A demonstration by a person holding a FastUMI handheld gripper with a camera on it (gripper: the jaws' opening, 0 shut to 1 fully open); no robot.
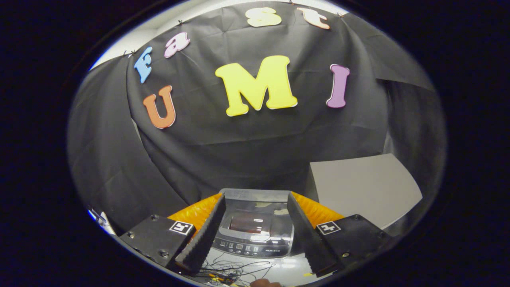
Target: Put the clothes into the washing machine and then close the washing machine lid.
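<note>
One washing machine (255, 227) between two spread fingers (203, 239), lid shut. One grey box (362, 191) beside it. One orange sheet (199, 211) beneath. One wire tangle (231, 273).

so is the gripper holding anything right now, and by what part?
Nothing held. The gripper is open, its fingers spread apart, with the washing machine beyond them, seen between them, untouched.

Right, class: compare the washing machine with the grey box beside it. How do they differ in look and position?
The washing machine sits just ahead, framed between the open tongs; the grey box stands beyond the right finger. The washing machine has a button panel and a see-through top; the grey box is plain. The washing machine rests on an orange mat; the grey box's base is hidden. Both are grey.
</note>
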